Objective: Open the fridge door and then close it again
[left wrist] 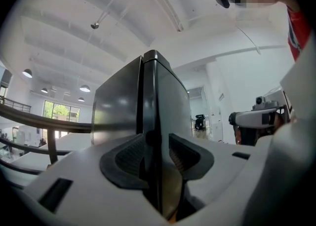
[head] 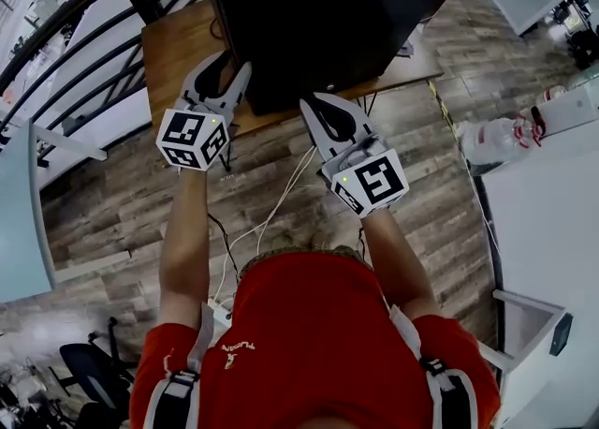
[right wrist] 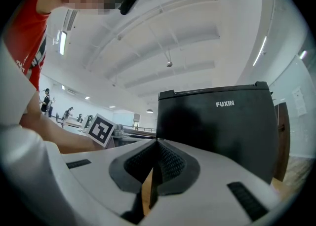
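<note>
Looking down from the head view, I count one fridge (head: pixel 337 15), one wooden table (head: pixel 182 52) under it, and two grippers, each held on an outstretched arm. The fridge is a black box with a glossy top and pale FUXIN lettering near its front edge. It stands at the far side of the scene, and its door looks shut. The left gripper (head: pixel 232 64) reaches to the fridge's left front corner, with its two fingers spread on either side of that corner. The right gripper (head: pixel 305 99) sits to the right of it, just short of the fridge's near face, with its tip drawn to a single point.

From the left gripper view, the fridge (left wrist: pixel 168 96) rises straight ahead, corner on: two glossy dark faces meet at a vertical edge with a dark seam beside it. The left gripper (left wrist: pixel 157 139) is released, its ribbed pads apart. That edge runs down between them, with a gap showing at the right pad.

From the right gripper view, the fridge (right wrist: pixel 222 126) fills the right half, its flat black front bearing the FUXIN name. The right gripper (right wrist: pixel 157 143) is clenched, pad against pad, with nothing between them. The fridge stands just beyond its tip. The left gripper's marker cube (right wrist: pixel 101 130) shows to the left.
</note>
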Demonstrator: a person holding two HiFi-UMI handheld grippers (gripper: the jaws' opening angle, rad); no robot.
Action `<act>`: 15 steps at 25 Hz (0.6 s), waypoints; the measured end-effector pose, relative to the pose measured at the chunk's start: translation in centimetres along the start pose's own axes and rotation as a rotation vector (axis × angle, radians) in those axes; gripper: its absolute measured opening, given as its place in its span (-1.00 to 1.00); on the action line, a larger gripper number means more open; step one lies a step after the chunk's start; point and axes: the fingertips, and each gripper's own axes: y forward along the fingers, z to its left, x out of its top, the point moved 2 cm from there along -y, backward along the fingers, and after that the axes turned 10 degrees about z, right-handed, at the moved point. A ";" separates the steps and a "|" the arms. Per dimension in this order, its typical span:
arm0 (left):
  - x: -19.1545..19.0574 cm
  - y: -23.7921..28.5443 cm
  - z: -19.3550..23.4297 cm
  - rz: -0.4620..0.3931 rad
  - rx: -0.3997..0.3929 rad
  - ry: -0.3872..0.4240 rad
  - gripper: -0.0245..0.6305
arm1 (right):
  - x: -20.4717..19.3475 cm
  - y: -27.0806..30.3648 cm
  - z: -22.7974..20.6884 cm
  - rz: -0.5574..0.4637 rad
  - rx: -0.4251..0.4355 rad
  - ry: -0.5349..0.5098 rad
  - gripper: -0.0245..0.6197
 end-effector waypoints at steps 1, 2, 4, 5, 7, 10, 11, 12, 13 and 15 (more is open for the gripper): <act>0.0 0.2 0.1 0.003 -0.001 0.001 -0.46 | -0.1 0.0 0.0 0.003 -0.001 0.000 -0.84; -0.1 0.3 0.0 0.006 -0.003 0.003 -0.46 | -0.2 -0.1 -0.1 0.005 -0.002 0.001 -0.84; -0.1 0.7 0.0 0.010 -0.007 0.007 -0.45 | -0.5 -0.3 -0.3 0.009 -0.004 0.003 -0.84; -0.1 0.9 0.0 0.012 -0.009 0.008 -0.45 | -0.6 -0.3 -0.4 0.011 -0.006 0.004 -0.84; -0.1 1.2 0.0 0.013 -0.016 0.009 -0.44 | -0.6 -0.3 -0.7 0.013 -0.007 0.003 -0.84; -0.2 1.5 0.1 0.005 -0.038 0.009 -0.44 | -0.8 -0.4 -1.0 0.020 -0.008 0.003 -0.84; -0.2 1.5 0.1 0.002 -0.049 0.013 -0.44 | -0.9 -0.4 -1.1 0.023 -0.007 0.003 -0.84; -0.1 1.6 0.0 0.001 -0.059 0.020 -0.44 | -1.0 -0.4 -1.1 0.024 -0.006 0.003 -0.84; -0.1 1.6 0.0 0.001 -0.068 0.028 -0.44 | -1.0 -0.5 -1.0 0.026 -0.005 0.002 -0.84; 0.1 1.6 0.0 -0.002 -0.075 0.033 -0.43 | -1.1 -0.6 -0.9 0.030 -0.003 0.003 -0.84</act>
